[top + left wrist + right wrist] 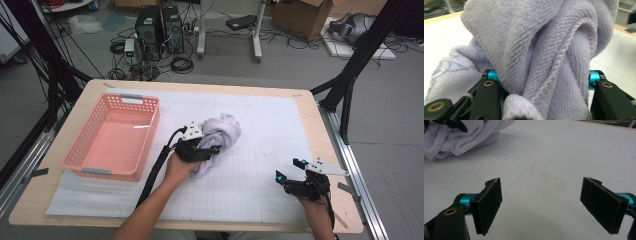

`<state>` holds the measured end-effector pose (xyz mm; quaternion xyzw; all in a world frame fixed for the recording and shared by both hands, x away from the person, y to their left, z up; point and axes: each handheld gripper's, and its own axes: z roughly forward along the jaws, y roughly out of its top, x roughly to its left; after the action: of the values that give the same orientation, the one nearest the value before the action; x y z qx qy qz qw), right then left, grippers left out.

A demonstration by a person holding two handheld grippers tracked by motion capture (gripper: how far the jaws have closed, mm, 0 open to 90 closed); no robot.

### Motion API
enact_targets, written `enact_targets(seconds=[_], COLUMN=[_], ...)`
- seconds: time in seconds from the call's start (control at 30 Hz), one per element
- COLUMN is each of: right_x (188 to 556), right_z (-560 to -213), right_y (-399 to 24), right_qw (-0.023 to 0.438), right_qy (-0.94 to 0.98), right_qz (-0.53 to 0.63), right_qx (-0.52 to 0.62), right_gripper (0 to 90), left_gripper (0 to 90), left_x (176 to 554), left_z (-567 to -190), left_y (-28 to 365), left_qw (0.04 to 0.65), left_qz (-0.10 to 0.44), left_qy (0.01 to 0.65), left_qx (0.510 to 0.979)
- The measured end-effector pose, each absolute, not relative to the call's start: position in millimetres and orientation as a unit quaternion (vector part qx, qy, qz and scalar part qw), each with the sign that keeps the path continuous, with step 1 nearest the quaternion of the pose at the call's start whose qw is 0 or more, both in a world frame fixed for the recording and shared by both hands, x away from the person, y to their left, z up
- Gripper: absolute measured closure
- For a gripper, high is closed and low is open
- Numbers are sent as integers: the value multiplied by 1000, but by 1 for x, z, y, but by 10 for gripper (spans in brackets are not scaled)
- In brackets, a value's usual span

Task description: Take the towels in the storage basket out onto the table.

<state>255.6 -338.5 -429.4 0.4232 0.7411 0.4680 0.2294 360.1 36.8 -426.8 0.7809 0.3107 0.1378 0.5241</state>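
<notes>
Lavender towel (pixel 220 137) lies bunched mid-bench, right of the pink basket (pixel 112 137). The left gripper view shows its folds filling the left tongs (pixel 541 82); whether the pads press it cannot be told. Right tongs (pixel 544 202) hang wide apart above the bare white mat (pixel 564 152).

Bare mat (pixel 260 150) lies open between towel (pixel 220 132) and right claw (pixel 289 170); basket (pixel 112 135) blocks left.

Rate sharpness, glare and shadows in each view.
High view: even light, a glare streak on the basket floor, slightly soft. Left gripper view: towel weave crisp up close, background blurred. Right gripper view: pads sharp, soft shadow below on the mat.
</notes>
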Motion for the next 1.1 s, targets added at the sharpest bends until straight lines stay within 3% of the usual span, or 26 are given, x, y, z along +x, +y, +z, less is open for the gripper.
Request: enact_targets(seconds=[0.17, 0.27, 0.47, 1.1], right_x=[255, 255, 255, 252], right_z=[-430, -430, -430, -430], right_y=[-339, -340, -339, -335], right_qw=[230, 230, 231, 234], right_qy=[740, 740, 741, 745], right_qz=[468, 468, 467, 457], right_qx=[424, 425, 424, 426], right_gripper=[166, 166, 166, 167], left_gripper=[298, 251, 221, 216], left_x=[361, 357, 344, 293], left_z=[-420, -409, -394, -424], left_y=[45, 57, 84, 117], left_qw=[534, 554, 573, 591], left_qz=[127, 139, 171, 184], left_qy=[334, 341, 335, 307], left_qx=[766, 747, 728, 723])
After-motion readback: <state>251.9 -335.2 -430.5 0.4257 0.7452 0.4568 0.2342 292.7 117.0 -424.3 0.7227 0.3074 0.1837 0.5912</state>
